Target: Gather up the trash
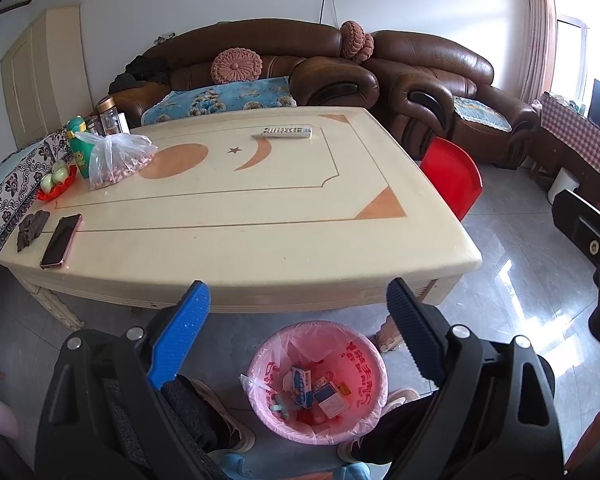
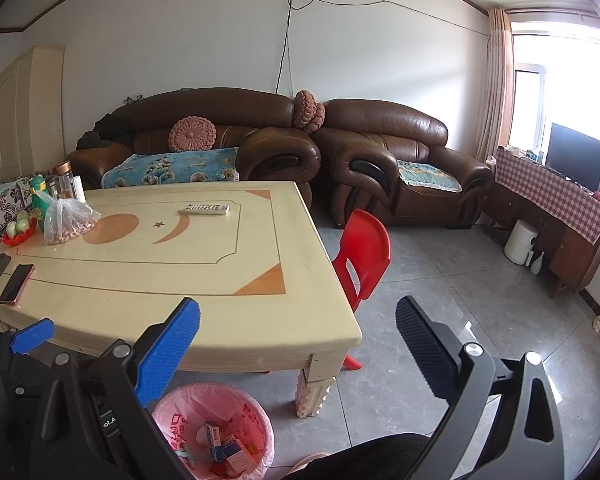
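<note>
We hold both claws, the left gripper point(image 1: 298, 308) and right gripper point(image 2: 298, 326), apart and empty; the bin point(image 1: 260, 356), lower centre, sits beneath to catch trash.

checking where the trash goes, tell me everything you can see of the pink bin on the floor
The round pink plastic bin stands upright on the grey tiled floor, just in front of the cream table's near edge, between the person's shoes. A thin translucent pink bag with red printed characters lines it and folds over the rim. It is open, with no lid, and partly filled: small blue-and-white cartons, a red-and-white packet and paper scraps lie at the bottom. Neither gripper touches it.
</note>
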